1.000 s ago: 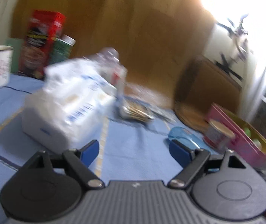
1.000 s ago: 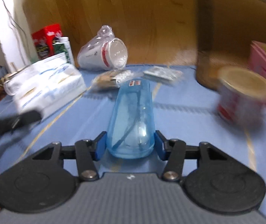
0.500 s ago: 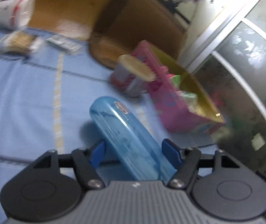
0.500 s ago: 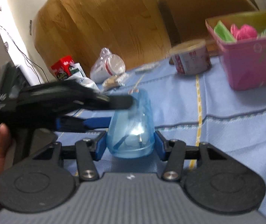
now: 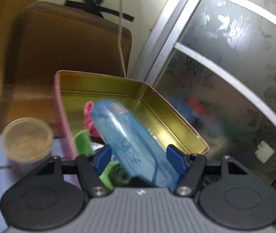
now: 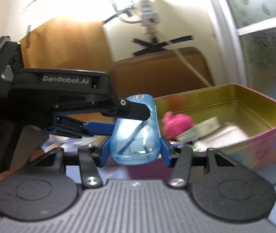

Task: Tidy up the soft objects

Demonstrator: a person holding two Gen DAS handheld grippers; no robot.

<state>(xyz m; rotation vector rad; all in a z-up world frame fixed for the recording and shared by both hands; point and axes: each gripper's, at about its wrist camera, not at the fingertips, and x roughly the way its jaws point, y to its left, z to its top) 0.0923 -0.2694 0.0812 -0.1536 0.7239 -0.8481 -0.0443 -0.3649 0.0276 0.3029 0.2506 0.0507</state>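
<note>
Both grippers on one blue case, carried over the tin.

The right gripper [image 6: 135,150] is closed on the near end of the blue case [image 6: 136,134], pads pressed to both its sides. The left gripper [image 5: 137,158] straddles the same case [image 5: 132,145] with a narrow gap — blur hides whether its pads touch, so I cannot tell if it grips. The case hangs tilted in the air above the near part of the tin [image 5: 172,116], which already holds a pink tuft [image 5: 88,116] and green pieces [image 5: 82,141]. A capped tub [image 5: 26,136] stands just left of the tin. Risks, as I judge them: the two tools pulling differently could twist the smooth case loose, or an early release could drop it on the tin's rim — or knock the tub.
</note>
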